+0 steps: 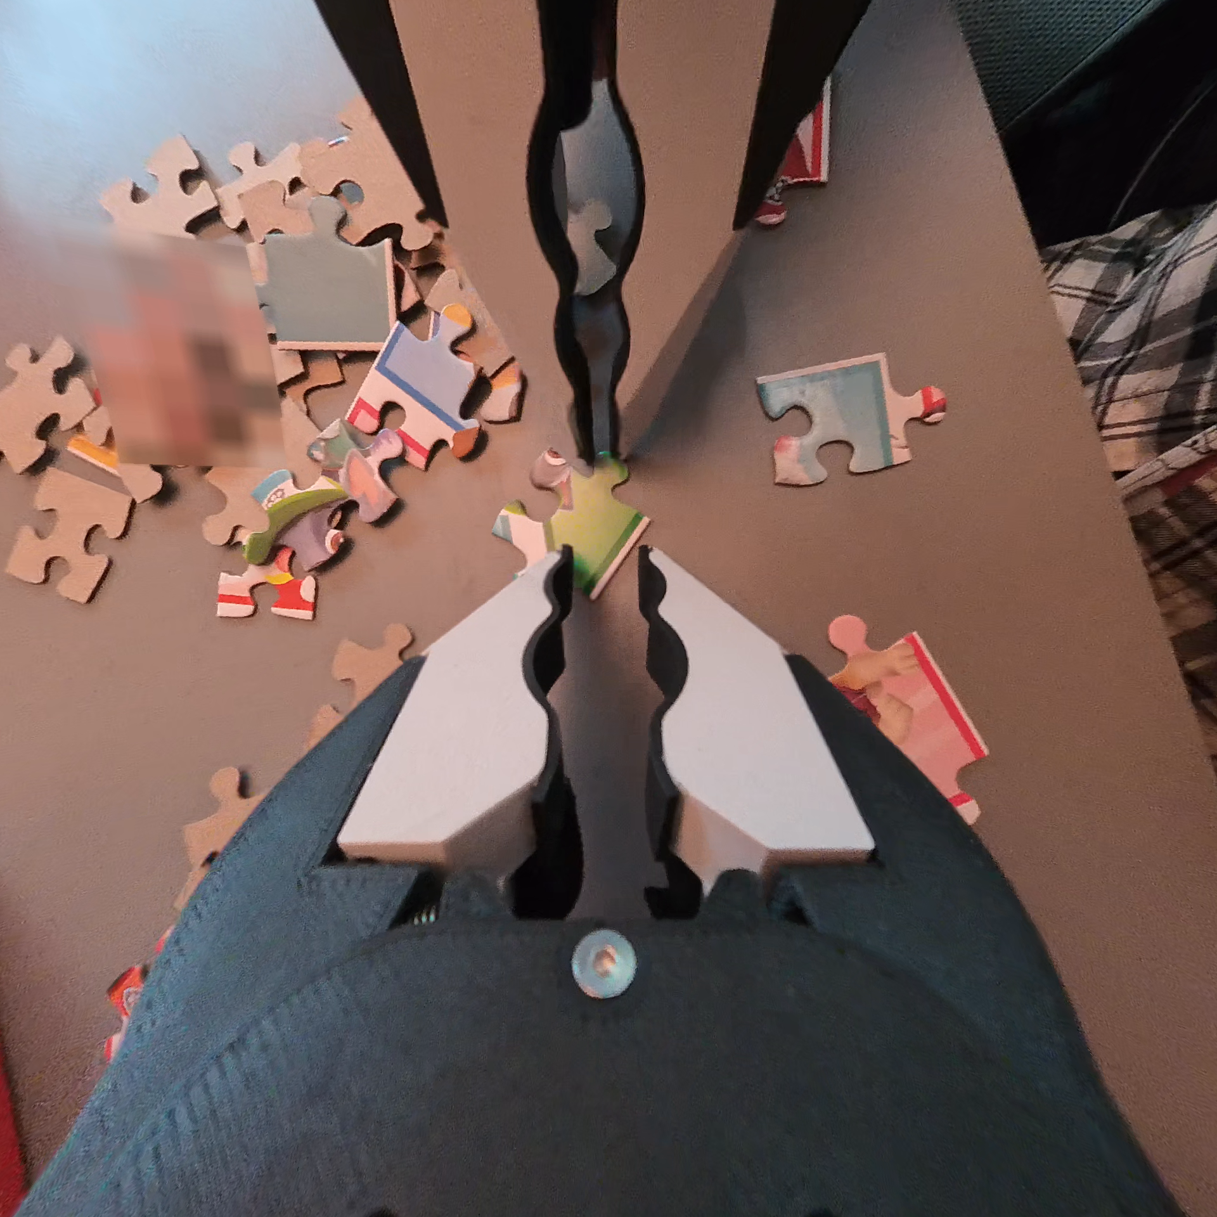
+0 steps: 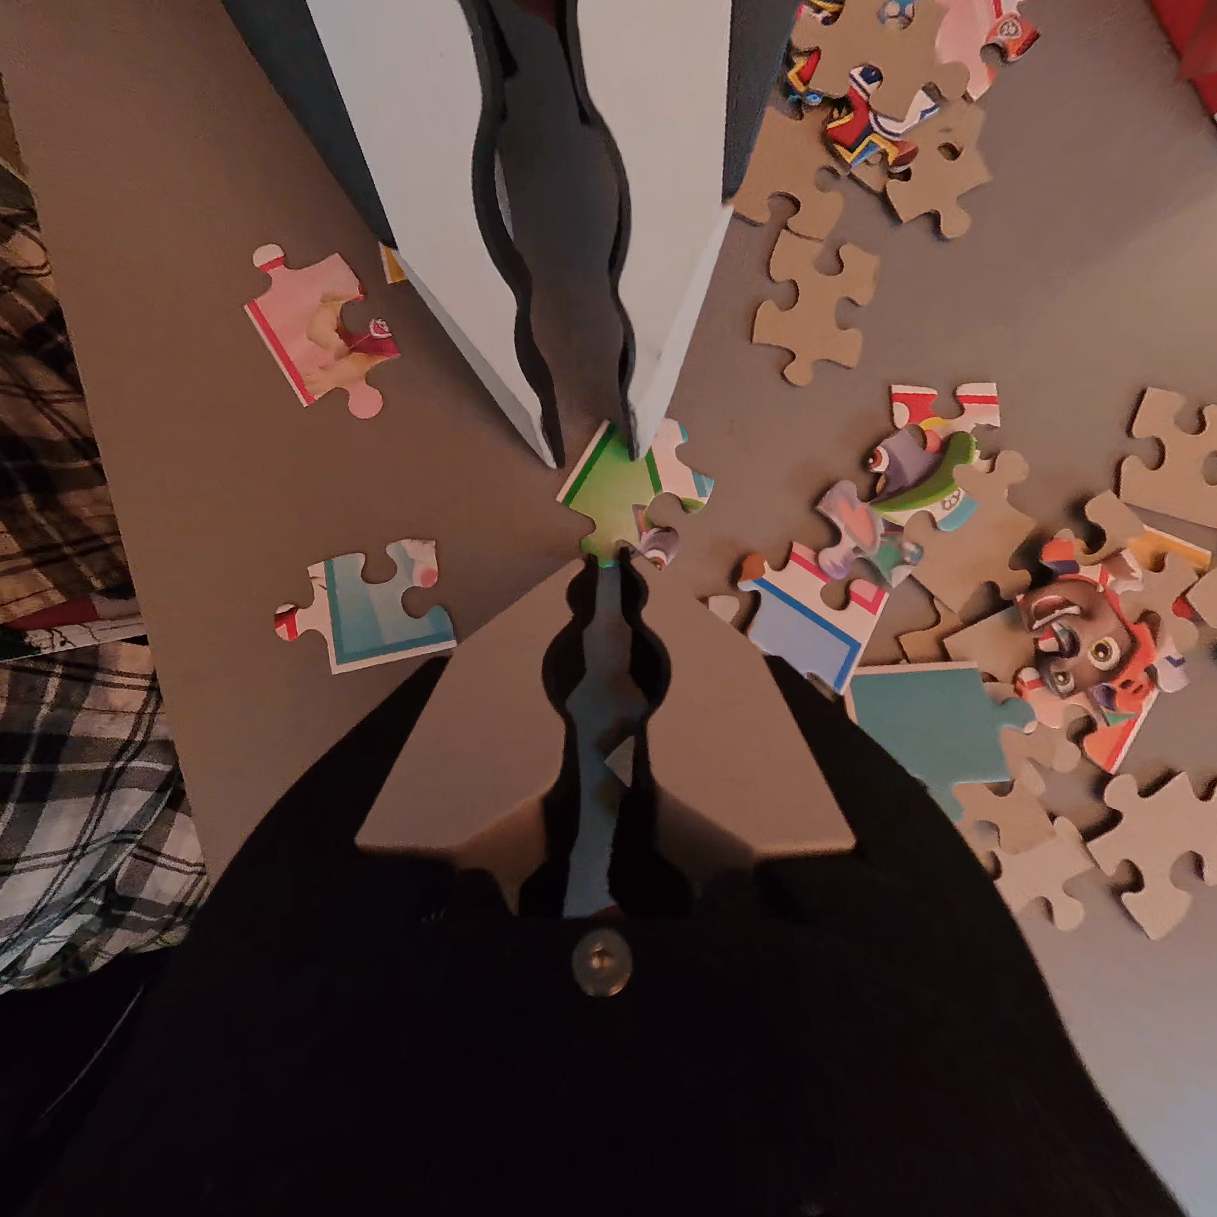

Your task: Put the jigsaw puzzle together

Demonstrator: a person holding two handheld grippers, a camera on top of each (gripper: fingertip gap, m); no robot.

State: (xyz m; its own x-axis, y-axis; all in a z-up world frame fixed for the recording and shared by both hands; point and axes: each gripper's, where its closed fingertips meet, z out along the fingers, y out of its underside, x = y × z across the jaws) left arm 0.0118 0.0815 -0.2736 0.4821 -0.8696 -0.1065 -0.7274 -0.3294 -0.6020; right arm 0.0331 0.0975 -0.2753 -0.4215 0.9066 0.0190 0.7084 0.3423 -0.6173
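The green corner piece [image 1: 596,520] lies flat on the grey bench [image 1: 823,540], mid-view. The right claw [image 2: 609,563] is pinched shut on its tab, apparently to steady it. The left claw [image 1: 602,560] is held narrowly parted over the opposite edge, gripping nothing.

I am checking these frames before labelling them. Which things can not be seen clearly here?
- Left wrist view: a mosaic patch covers part of the loose puzzle pile.
- Both views: the right gripper fingertips hide the tab of the green cardboard puzzle piece; real pinch unclear.
- Left wrist view: the left gripper body hides part of the pink red-edged piece.
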